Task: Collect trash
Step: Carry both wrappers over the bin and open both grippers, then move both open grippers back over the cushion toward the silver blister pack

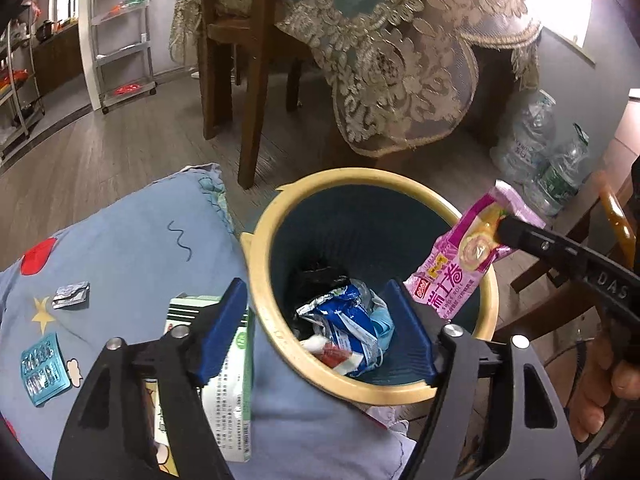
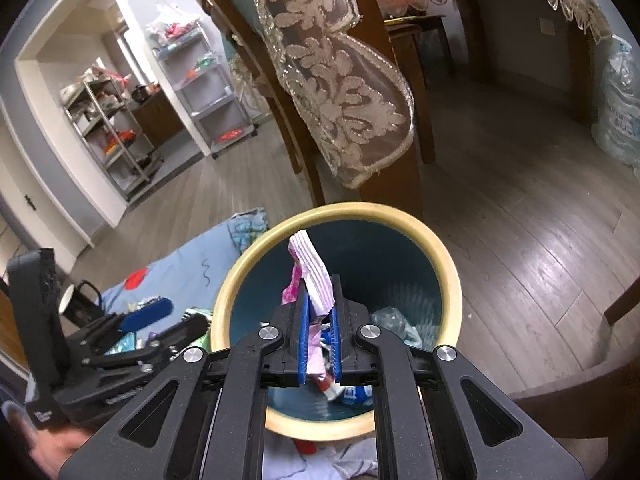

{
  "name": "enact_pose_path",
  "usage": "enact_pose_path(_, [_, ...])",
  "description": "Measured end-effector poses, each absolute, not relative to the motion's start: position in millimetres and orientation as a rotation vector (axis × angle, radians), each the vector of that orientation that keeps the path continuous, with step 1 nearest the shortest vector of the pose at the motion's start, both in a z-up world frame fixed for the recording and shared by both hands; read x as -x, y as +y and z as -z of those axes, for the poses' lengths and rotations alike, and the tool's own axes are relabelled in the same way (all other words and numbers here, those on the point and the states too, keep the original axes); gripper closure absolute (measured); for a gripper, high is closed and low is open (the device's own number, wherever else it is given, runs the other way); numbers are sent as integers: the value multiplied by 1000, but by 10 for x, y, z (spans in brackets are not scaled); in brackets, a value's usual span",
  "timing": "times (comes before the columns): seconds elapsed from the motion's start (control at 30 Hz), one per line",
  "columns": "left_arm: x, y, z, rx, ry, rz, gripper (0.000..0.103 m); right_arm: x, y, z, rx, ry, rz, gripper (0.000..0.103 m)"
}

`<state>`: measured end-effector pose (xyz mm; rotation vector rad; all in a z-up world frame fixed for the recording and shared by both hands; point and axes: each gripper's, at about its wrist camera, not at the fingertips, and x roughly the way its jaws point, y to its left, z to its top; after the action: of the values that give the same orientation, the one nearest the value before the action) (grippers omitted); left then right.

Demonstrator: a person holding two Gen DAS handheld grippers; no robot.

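Observation:
A bin (image 1: 262,320) with a cream rim and dark teal inside stands on the floor, with a blue wrapper (image 1: 344,320) and other litter at its bottom. My left gripper (image 1: 316,286) is open above the bin's near-left rim, with nothing pressed between its blue pads. My right gripper (image 2: 319,292) is shut on a pink Swiss roll wrapper (image 2: 310,264), held over the bin's (image 2: 440,256) mouth. In the left wrist view that pink wrapper (image 1: 460,268) hangs from the right gripper (image 1: 508,232) over the bin's right rim. The left gripper (image 2: 168,320) shows at the lower left of the right wrist view.
Left of the bin a blue cushion (image 1: 132,248) carries a green-and-white box (image 1: 232,364), a silver foil scrap (image 1: 72,296) and a blister pack (image 1: 44,368). Behind the bin are chair legs (image 1: 256,120), a lace tablecloth (image 1: 400,80) and water bottles (image 1: 560,172); shelves (image 1: 120,32) stand far left.

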<state>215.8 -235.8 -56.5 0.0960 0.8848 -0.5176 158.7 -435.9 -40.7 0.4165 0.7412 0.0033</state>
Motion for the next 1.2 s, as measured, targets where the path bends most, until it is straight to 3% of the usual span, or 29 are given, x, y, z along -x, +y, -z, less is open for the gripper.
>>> enact_pose_path(0.07, [-2160,-2296,550,-85,879,514,24,-1583,-4344,417,-415,748,-6,85])
enact_pose_path(0.2, [-2151,-2165,500,-63,860,490,14,-1575,-4337,402,-425,736,-5,44])
enact_pose_path(0.5, [-2121,-1896,433,-39,831,440,6,-1550,-4300,368,-428,719,-1,11])
enact_pose_path(1.2, [-2108,-1205,334,9,810,360,6,-1569,-4218,366,-389,724,21,6])
